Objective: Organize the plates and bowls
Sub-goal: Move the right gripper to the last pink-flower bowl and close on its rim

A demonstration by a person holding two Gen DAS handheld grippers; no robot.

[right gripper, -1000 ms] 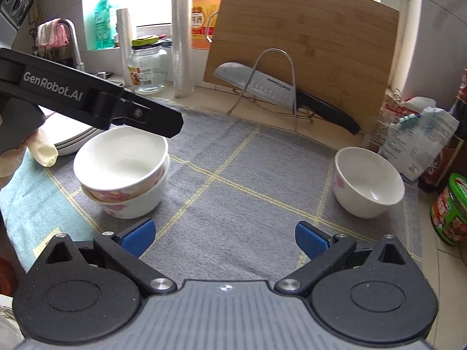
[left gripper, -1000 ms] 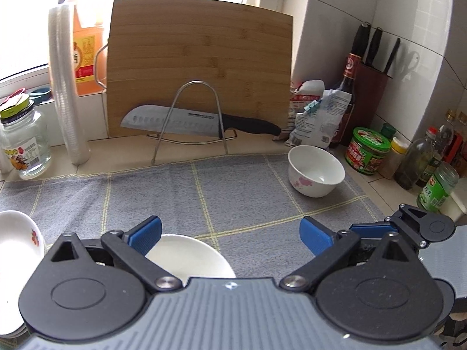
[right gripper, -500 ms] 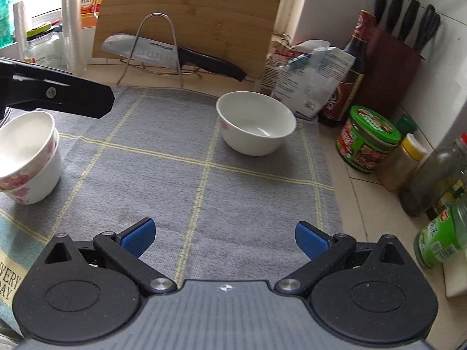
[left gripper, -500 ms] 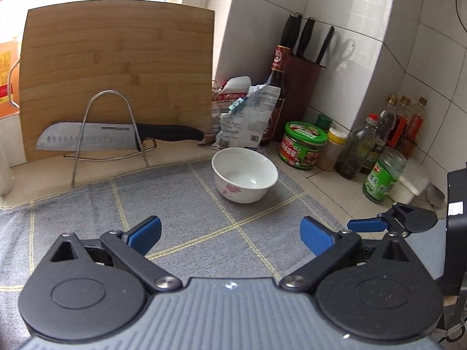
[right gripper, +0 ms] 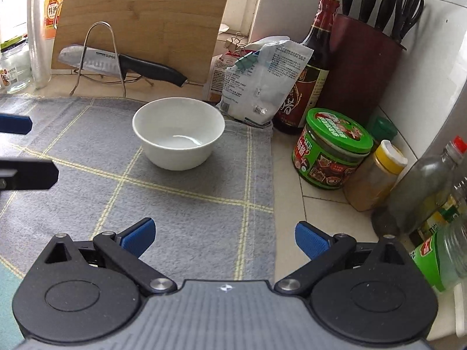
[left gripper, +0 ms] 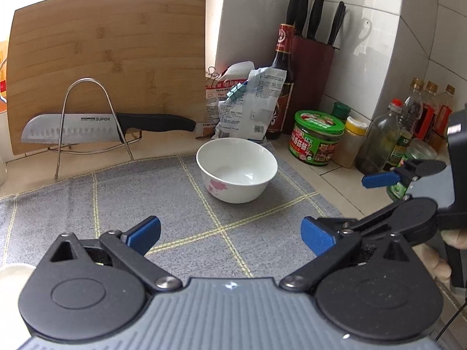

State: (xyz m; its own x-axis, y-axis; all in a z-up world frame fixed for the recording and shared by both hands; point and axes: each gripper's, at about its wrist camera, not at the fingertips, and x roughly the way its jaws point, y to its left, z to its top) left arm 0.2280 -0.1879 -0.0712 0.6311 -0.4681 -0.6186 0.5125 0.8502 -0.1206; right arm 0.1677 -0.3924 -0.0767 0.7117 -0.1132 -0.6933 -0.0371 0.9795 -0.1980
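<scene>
The white bowl [left gripper: 237, 169] stands upright and empty on the grey mat [left gripper: 151, 201], ahead of both tools; it sits straight ahead of the left hand-held gripper [left gripper: 230, 234] and ahead and a little to the left of the right hand-held gripper [right gripper: 224, 237]; each has its blue pads spread wide apart with nothing between them. Judging by the task, the step in hand is the reach for this lone bowl, so that it can join other dishes; neither tool touches it yet. The next move calls for one gripper to advance and lower until one pad is inside the rim and the other outside the wall, then to close; the rim nearest the gripper looks the easiest to take.

Between the grippers and the bowl the mat lies bare, so the approach is open. Beyond the bowl the room tightens: a clipped packet [right gripper: 262, 84] stands just behind it, with a dark sauce bottle [right gripper: 309, 67] and a knife block [right gripper: 362, 58] further back; to the right, off the mat's edge, a green-lidded jar [right gripper: 332, 148] and several bottles crowd the counter [right gripper: 292, 210]; a push past the bowl could tip them. To the left behind, a knife [left gripper: 96, 128] rests on a wire stand against a cutting board [left gripper: 108, 58], well apart from the bowl.
</scene>
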